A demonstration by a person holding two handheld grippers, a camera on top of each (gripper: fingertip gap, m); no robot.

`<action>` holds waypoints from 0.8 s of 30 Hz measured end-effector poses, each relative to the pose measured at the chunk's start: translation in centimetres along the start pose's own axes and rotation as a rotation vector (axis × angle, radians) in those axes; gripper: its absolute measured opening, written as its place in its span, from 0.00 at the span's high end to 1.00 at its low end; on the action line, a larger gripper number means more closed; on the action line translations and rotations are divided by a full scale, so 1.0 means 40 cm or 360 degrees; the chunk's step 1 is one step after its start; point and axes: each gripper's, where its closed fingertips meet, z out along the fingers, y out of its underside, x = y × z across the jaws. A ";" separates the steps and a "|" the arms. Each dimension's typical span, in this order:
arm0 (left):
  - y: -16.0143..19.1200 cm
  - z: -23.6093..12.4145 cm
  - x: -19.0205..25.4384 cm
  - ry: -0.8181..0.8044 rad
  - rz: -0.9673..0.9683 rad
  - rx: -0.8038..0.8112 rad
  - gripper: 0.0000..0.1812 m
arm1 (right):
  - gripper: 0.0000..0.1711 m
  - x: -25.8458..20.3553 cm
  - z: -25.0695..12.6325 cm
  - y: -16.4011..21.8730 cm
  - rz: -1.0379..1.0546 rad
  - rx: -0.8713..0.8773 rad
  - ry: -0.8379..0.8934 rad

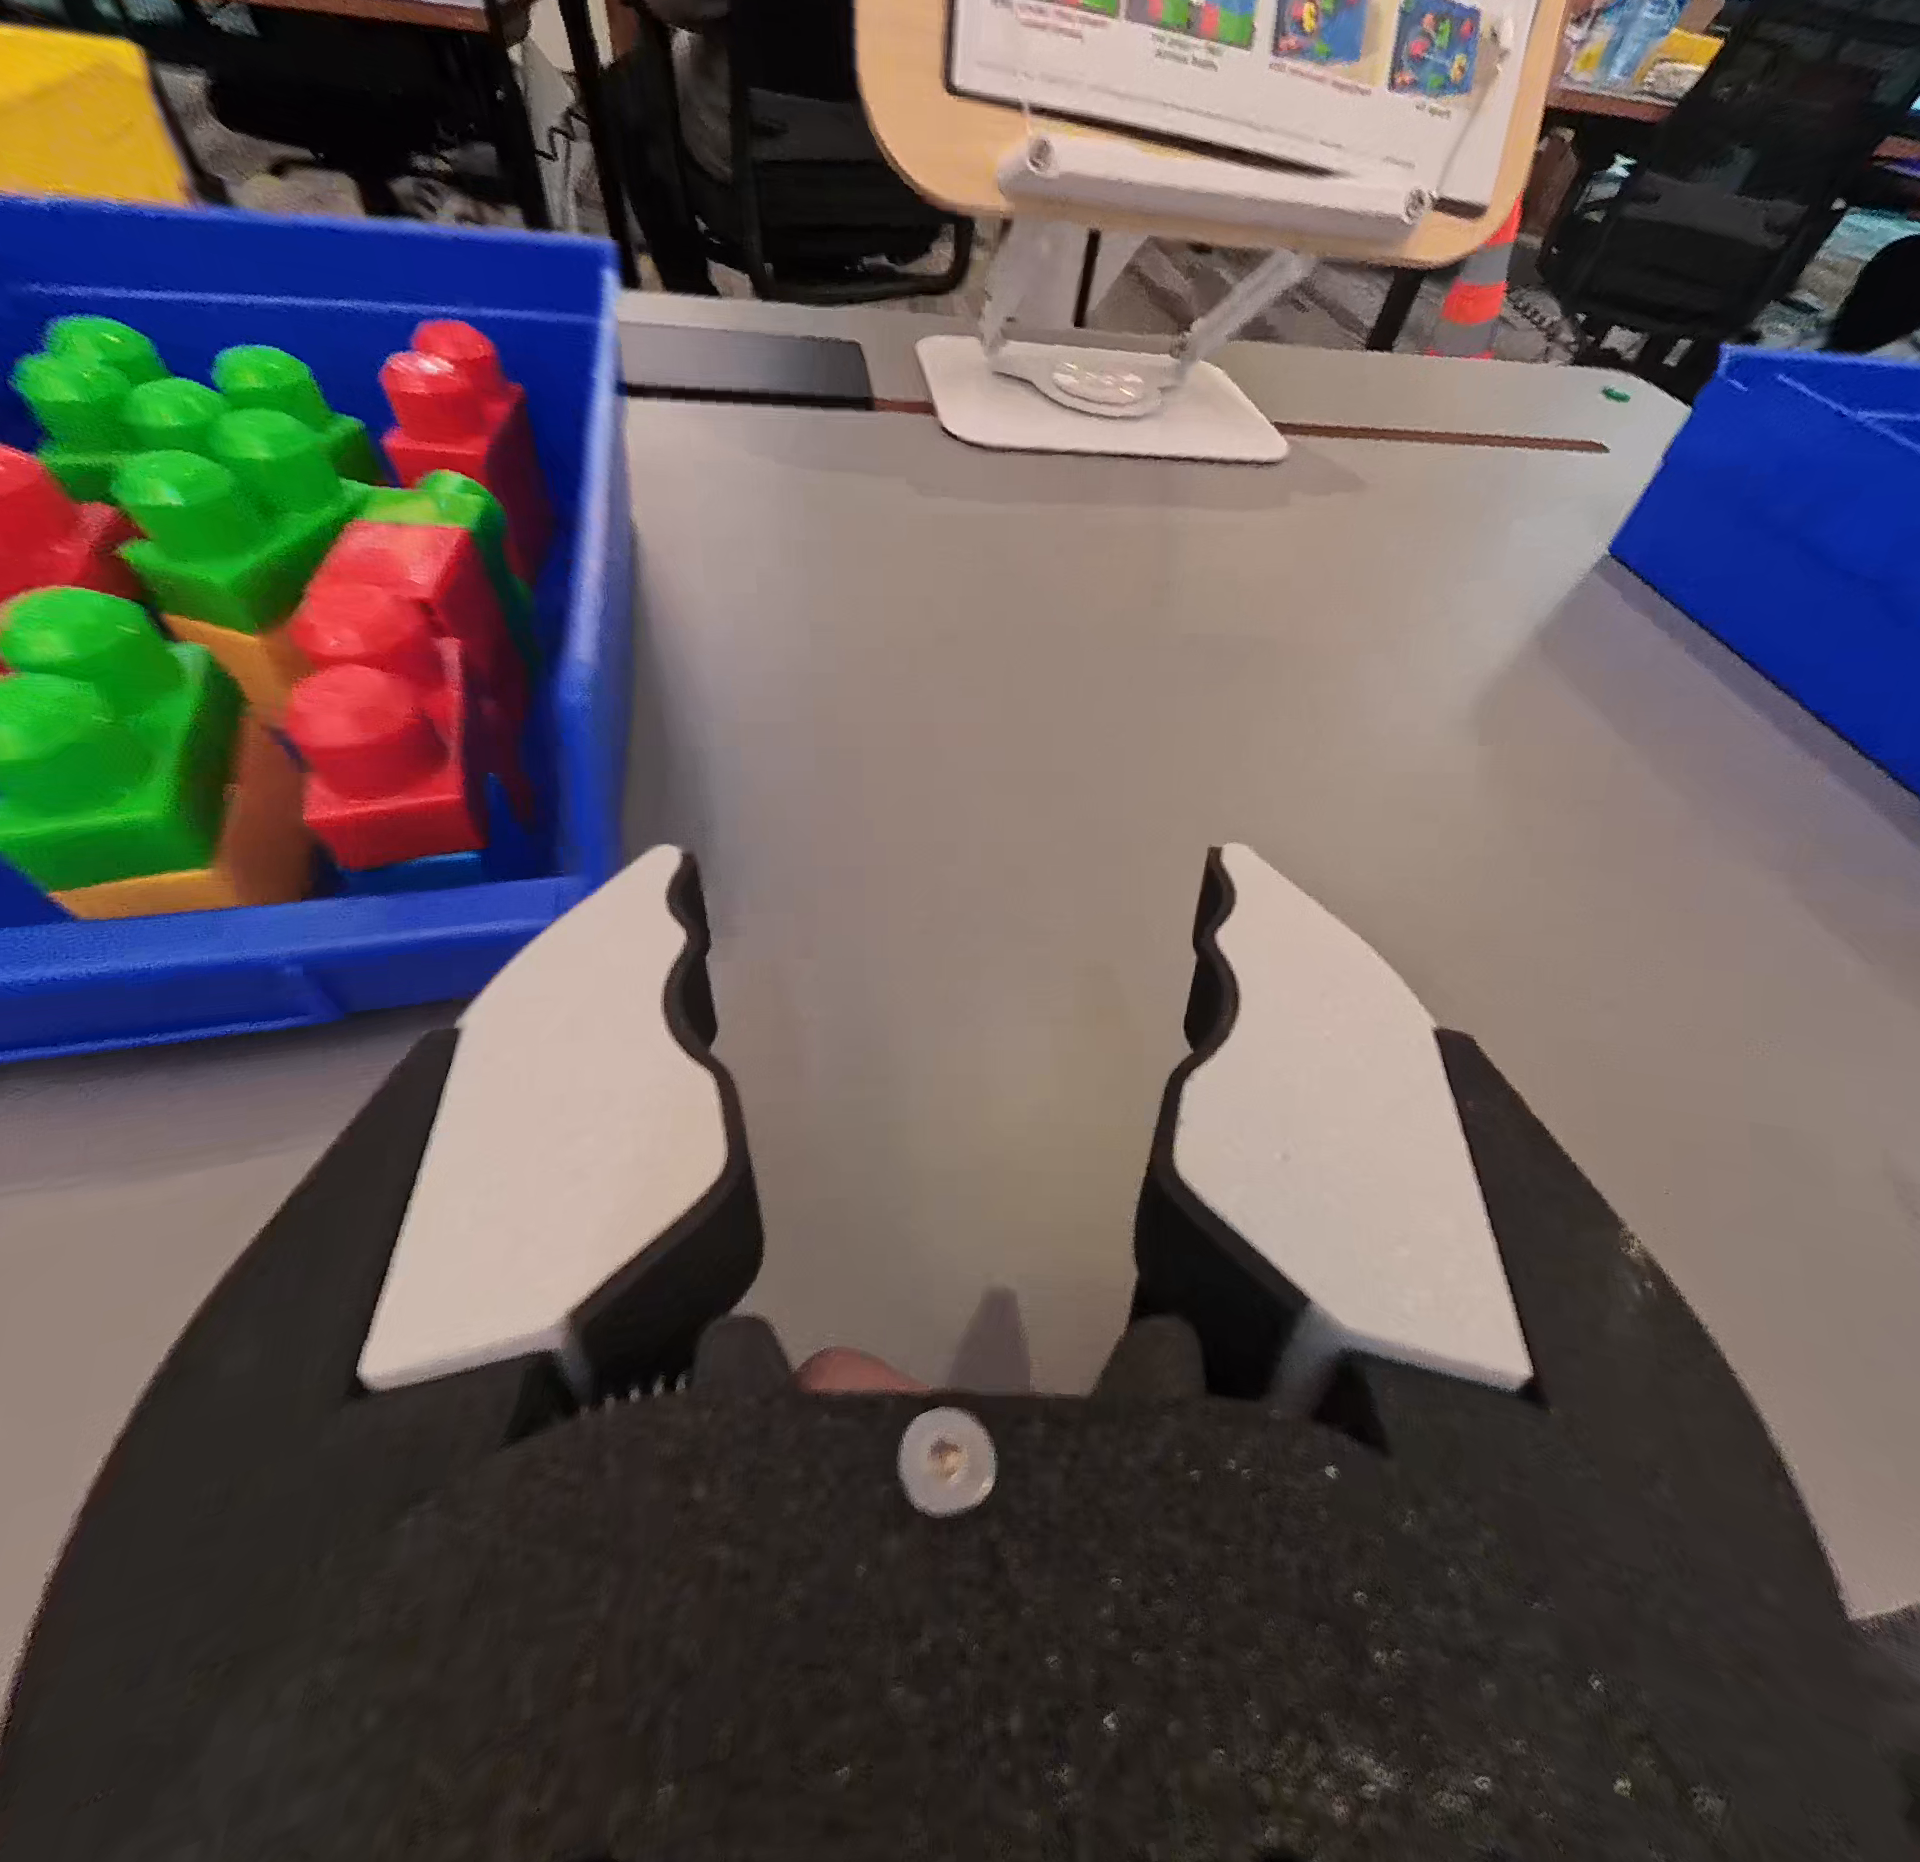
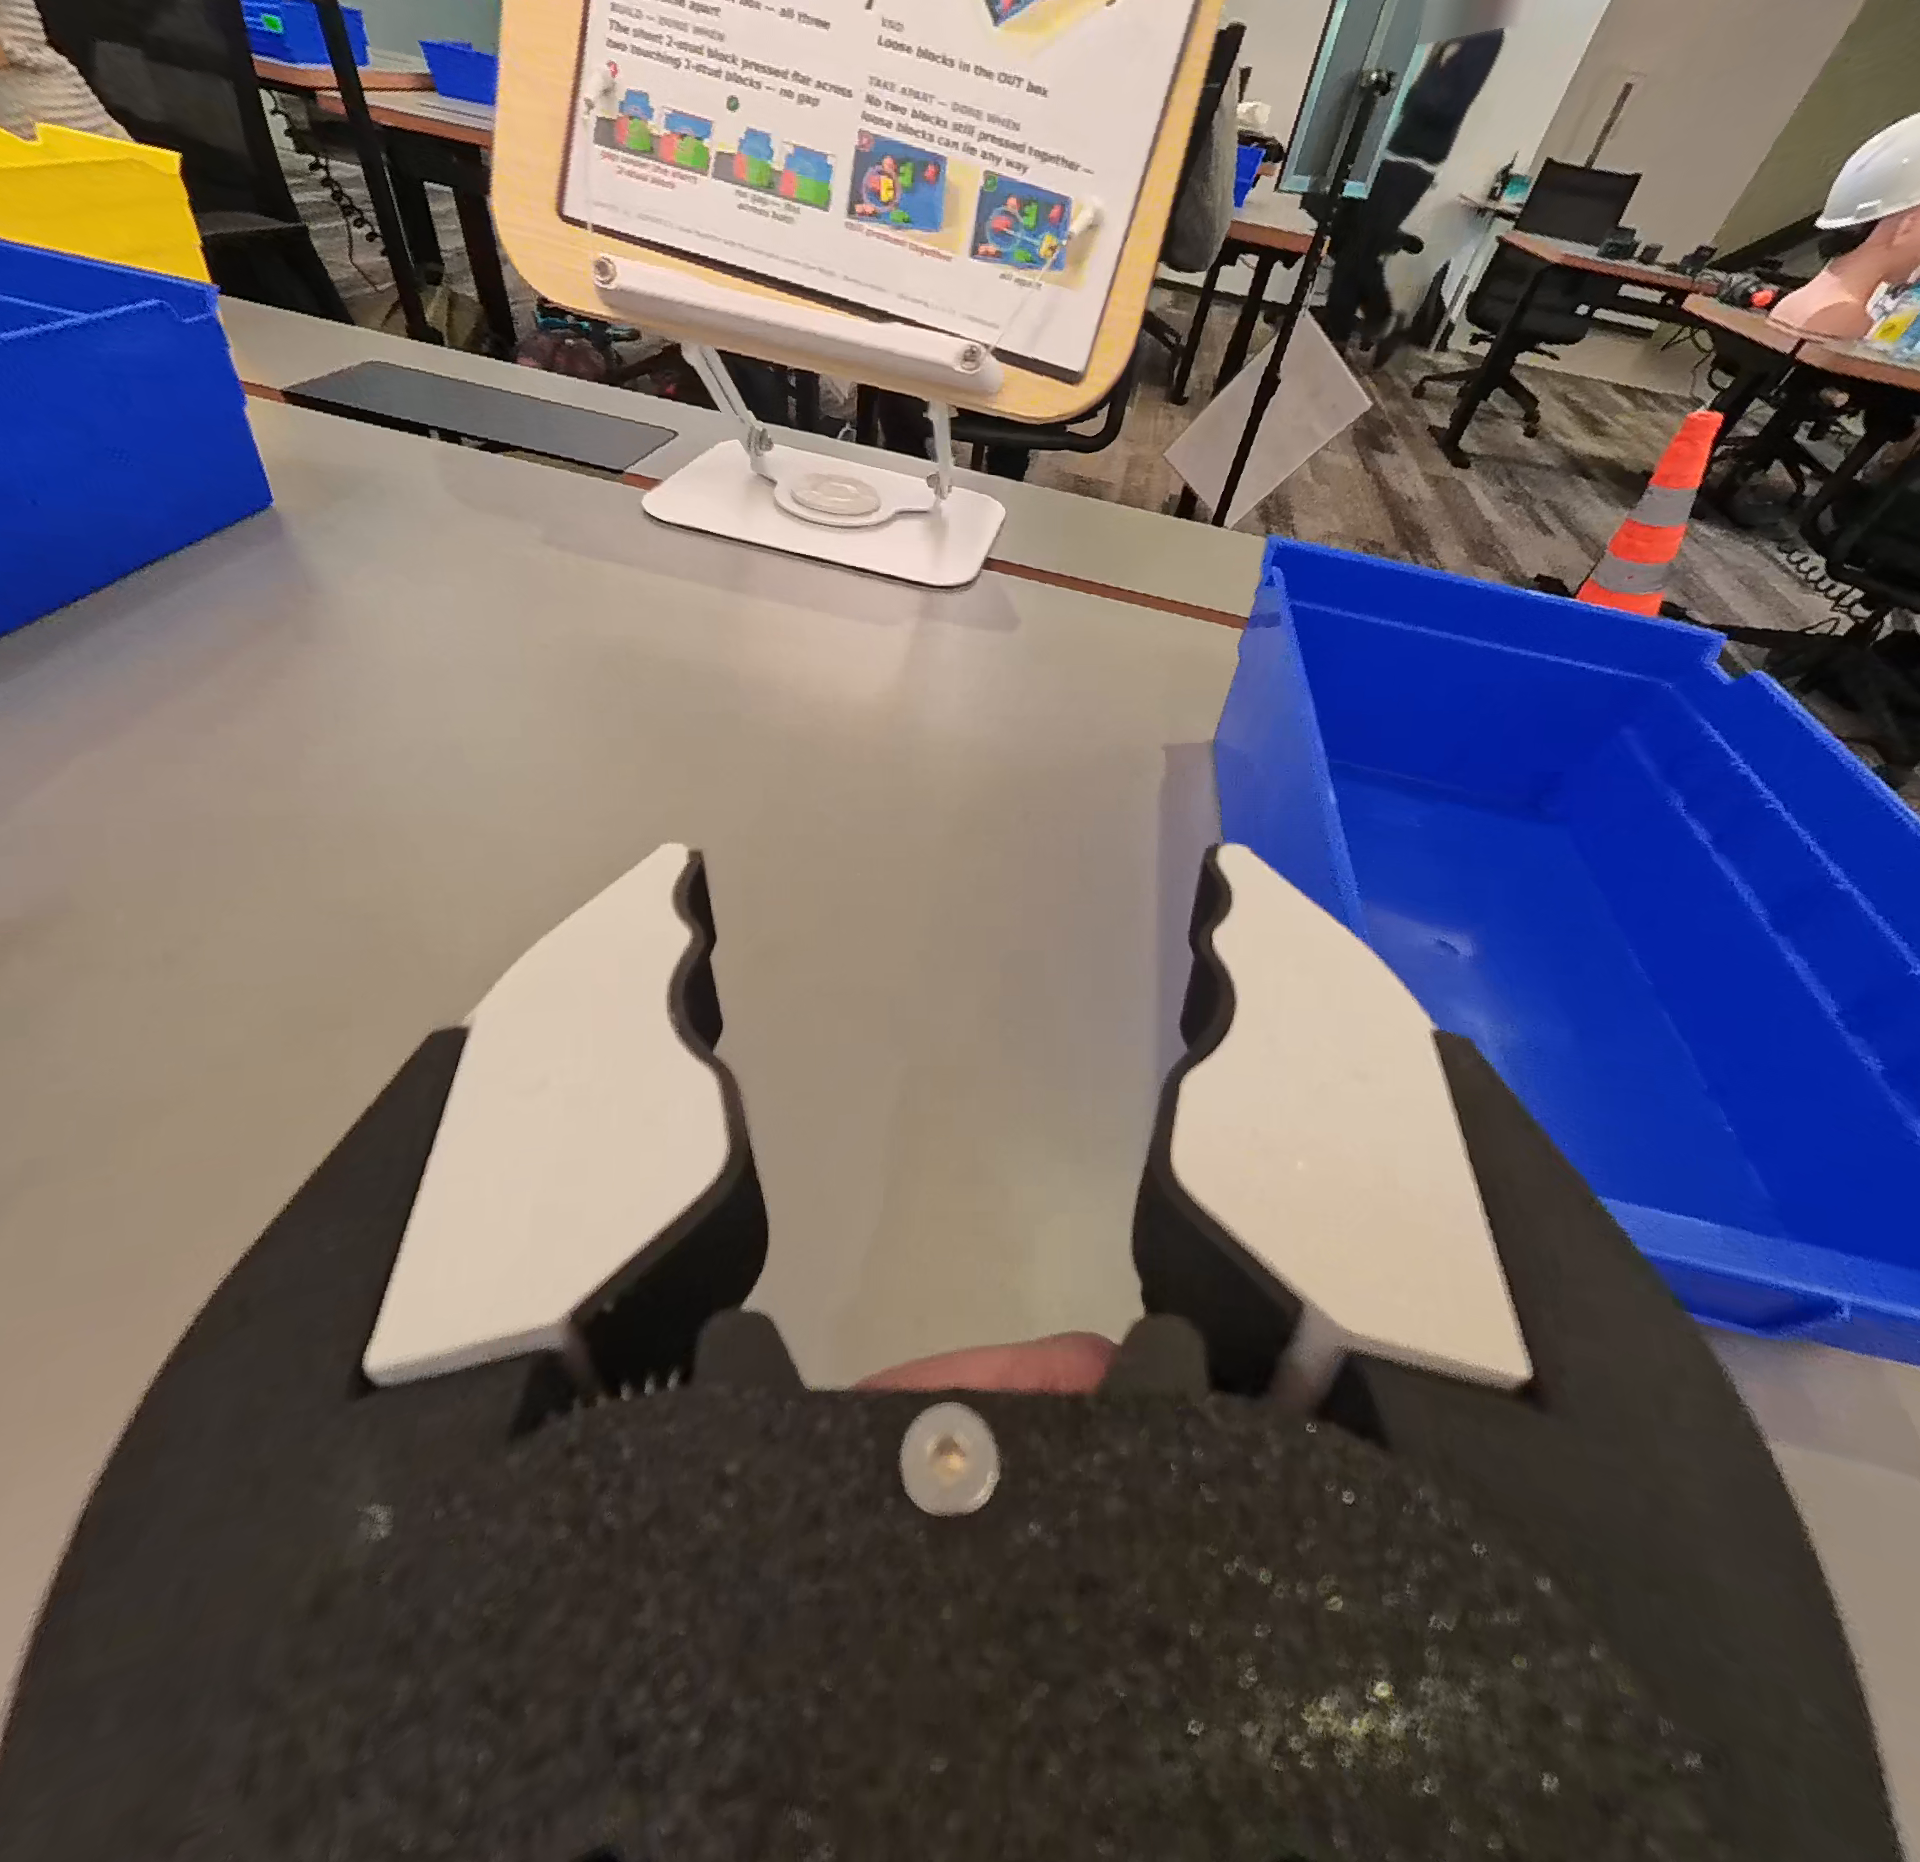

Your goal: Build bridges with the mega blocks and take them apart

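Two handheld grippers with white-faced, black-padded fingers hang over a smooth grey table (image 1: 1039, 721), and both stand with their fingers spread wide, nothing between them. In the left wrist view the left gripper (image 1: 951, 867) points across bare tabletop toward twelve o'clock, where a white folding stand carrying a rounded wooden board with a printed instruction sheet (image 1: 1216, 77) sits at the table's far edge. At about ten o'clock from that gripper, just beside its left finger (image 1: 582, 1106), rests a blue plastic bin (image 1: 592, 565) packed with chunky plastic mega blocks (image 1: 239, 607) in green, red and orange, studs up and crowded together; some lean, and motion blur softens their edges. A second blue plastic bin (image 1: 1787, 555) shows at two o'clock, only its corner in frame. In the right wrist view the right gripper (image 2: 951, 867) also hovers over bare table, with that second bin (image 2: 1621, 939), open and holding no blocks, lying at about two to three o'clock, close by its right finger (image 2: 1340, 1106). The stand and sheet (image 2: 831, 150) stand at twelve o'clock, the first bin's wall (image 2: 114, 430) at ten o'clock, with a yellow bin (image 2: 94, 202) behind it. An orange traffic cone (image 2: 1652, 524) stands on the floor beyond the table at one o'clock.
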 end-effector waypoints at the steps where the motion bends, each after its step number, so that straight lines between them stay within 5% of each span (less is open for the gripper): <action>1: -0.019 -0.014 -0.021 -0.0034 0.0018 0.0022 0.51 | 0.49 -0.007 0.001 -0.001 -0.0010 0.0000 -0.0008; 11: -0.165 -0.049 -0.364 -0.0443 0.0157 -0.0103 0.53 | 0.49 -0.045 0.037 0.032 -0.0024 -0.0067 -0.0108; 17: -0.105 0.043 -0.482 -0.0516 0.0133 -0.0384 0.53 | 0.50 -0.030 0.050 0.045 -0.0039 -0.0086 -0.0090; 24: -0.020 0.135 -0.489 -0.0440 -0.0012 -0.0683 0.55 | 0.50 -0.024 0.059 0.062 -0.0009 -0.0113 -0.0111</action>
